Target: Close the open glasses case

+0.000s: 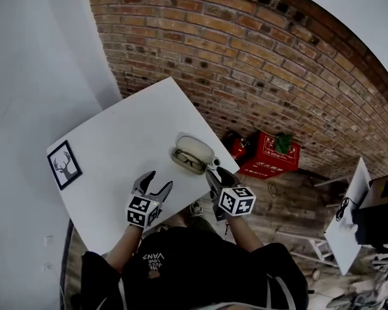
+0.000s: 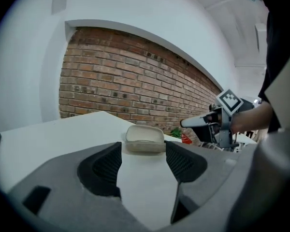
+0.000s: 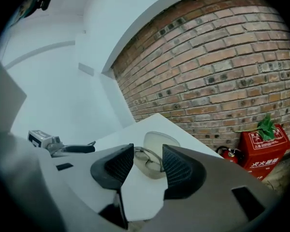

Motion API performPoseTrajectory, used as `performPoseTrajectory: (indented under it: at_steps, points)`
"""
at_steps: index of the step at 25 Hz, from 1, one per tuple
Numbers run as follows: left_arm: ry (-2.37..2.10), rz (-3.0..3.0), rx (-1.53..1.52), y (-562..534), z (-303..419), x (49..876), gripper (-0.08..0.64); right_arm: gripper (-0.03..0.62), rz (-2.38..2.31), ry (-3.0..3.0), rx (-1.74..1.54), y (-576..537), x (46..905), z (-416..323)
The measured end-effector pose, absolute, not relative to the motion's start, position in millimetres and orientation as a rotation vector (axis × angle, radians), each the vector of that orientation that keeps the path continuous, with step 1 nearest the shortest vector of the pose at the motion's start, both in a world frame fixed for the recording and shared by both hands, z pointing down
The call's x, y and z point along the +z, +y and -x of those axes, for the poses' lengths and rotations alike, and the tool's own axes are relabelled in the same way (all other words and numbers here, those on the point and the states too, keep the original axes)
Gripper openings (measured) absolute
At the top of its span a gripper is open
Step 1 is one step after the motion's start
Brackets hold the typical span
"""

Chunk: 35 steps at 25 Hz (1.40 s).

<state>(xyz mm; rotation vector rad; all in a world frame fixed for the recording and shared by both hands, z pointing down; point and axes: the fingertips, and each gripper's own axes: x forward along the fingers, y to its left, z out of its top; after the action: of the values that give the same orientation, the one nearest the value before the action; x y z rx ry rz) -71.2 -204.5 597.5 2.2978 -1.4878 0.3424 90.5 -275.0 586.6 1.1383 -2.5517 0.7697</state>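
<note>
- Before touching case (image 1: 193, 154), check its lie: open near far right edge of tabletop (image 1: 116, 141), glasses inside, lid standing up on the far side.
- Left claw (image 1: 158, 179): spread, empty, short of case, pointed at its front.
- Right claw (image 1: 213, 170): spread, empty, just beside case's near right end.
- Probably best to steady the base with one claw and tip the lid forward from behind with the other.
- Press down evenly along the rim until shut; make sure no part of the glasses gets caught under it.
- Push gently, so as not to slide case off the edge.
</note>
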Motion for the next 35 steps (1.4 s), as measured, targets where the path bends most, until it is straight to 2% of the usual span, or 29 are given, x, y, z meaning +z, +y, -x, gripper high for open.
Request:
performPoseTrajectory:
  at_steps: [8, 17, 25, 35]
  points:
    - [-1.608, -2.163, 0.333, -233, 70, 608, 0.281, 0.155, -1.037, -2.553, 0.723, -362, 599, -84]
    - [-1.723, -2.013, 0.301, -240, 76, 622, 0.281, 0.127, -0.962, -2.450, 0.845, -433, 640, -72]
    - [-1.754, -1.935, 0.290, -236, 81, 632, 0.281, 0.133, -0.810, -2.337, 0.907, -433, 676, -60]
    - [-1.724, -1.969, 0.306, -234, 93, 633, 0.281, 0.126, -0.788, -2.431, 0.900, -406, 646, -42]
